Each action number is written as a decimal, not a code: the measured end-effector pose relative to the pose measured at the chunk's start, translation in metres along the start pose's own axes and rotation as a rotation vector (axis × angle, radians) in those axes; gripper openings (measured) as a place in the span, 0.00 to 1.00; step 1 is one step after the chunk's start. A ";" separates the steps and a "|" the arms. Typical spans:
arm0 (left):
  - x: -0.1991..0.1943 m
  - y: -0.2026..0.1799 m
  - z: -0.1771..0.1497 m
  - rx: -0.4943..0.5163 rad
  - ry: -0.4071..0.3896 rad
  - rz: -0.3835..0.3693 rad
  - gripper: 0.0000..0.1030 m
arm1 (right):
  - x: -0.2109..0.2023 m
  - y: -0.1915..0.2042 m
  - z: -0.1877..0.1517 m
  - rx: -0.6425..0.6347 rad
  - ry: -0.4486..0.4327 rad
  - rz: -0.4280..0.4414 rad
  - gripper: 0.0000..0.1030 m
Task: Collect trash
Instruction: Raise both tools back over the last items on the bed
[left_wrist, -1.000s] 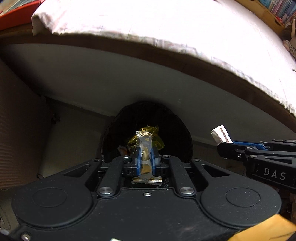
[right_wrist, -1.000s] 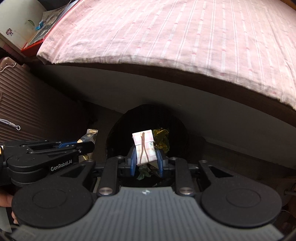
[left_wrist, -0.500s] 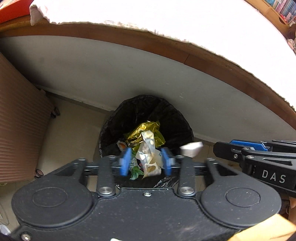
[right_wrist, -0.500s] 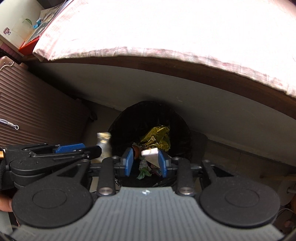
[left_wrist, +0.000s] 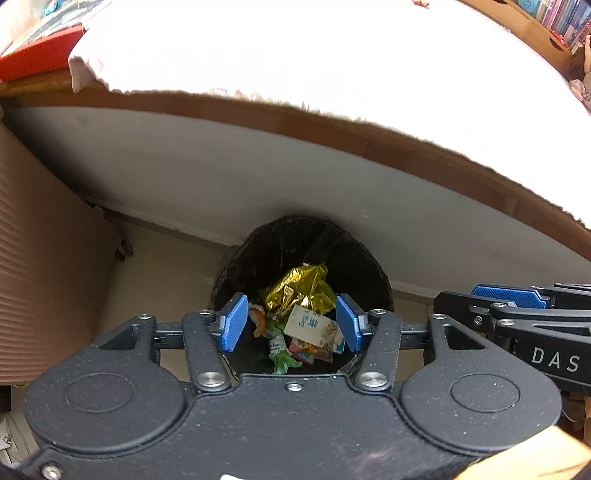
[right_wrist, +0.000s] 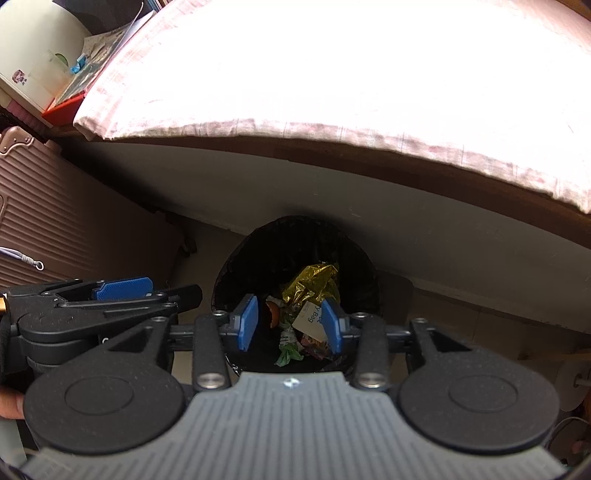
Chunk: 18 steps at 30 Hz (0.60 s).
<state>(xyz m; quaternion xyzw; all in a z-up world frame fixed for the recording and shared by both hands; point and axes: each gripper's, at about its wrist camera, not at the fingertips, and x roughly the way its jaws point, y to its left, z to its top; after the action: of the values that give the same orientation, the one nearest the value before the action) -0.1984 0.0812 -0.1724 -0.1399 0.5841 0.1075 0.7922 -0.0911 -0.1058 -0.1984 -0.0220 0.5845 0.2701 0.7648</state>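
Note:
A round bin with a black liner (left_wrist: 354, 254) (right_wrist: 240, 258) stands on the floor against the bed base. Inside lie a crumpled gold foil wrapper (left_wrist: 299, 288) (right_wrist: 314, 282), a white packet with printed text (left_wrist: 308, 325) (right_wrist: 310, 317), an orange scrap and green bits. My left gripper (left_wrist: 291, 326) hangs open above the bin's mouth, nothing between its blue pads. My right gripper (right_wrist: 290, 325) is open over the same bin and holds nothing. Each gripper shows in the other's view, the right gripper (left_wrist: 509, 299) at right, the left gripper (right_wrist: 122, 288) at left.
A bed with a pale checked sheet (right_wrist: 332, 92) overhangs a grey base (left_wrist: 221, 177) behind the bin. A ribbed pink suitcase (right_wrist: 44, 221) (left_wrist: 33, 258) stands left of the bin. Beige floor (left_wrist: 166, 266) lies between them. A red box (left_wrist: 33, 59) sits at far left.
Both grippers opened and let go of their pieces: the gold-and-white wrapper and the pink-striped packet dropped into the bin. Both grippers now sit higher above it.

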 end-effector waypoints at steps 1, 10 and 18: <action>-0.004 0.000 0.001 0.003 -0.009 0.002 0.52 | -0.003 0.001 0.001 -0.002 -0.006 -0.001 0.54; -0.063 -0.010 0.035 0.040 -0.169 0.002 0.75 | -0.056 0.003 0.021 -0.013 -0.120 -0.041 0.55; -0.115 -0.037 0.102 0.062 -0.339 -0.078 0.77 | -0.128 -0.014 0.072 0.005 -0.326 -0.108 0.55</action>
<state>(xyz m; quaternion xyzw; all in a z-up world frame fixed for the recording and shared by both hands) -0.1290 0.0811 -0.0301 -0.1179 0.4393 0.0805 0.8869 -0.0436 -0.1423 -0.0634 -0.0076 0.4511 0.2271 0.8631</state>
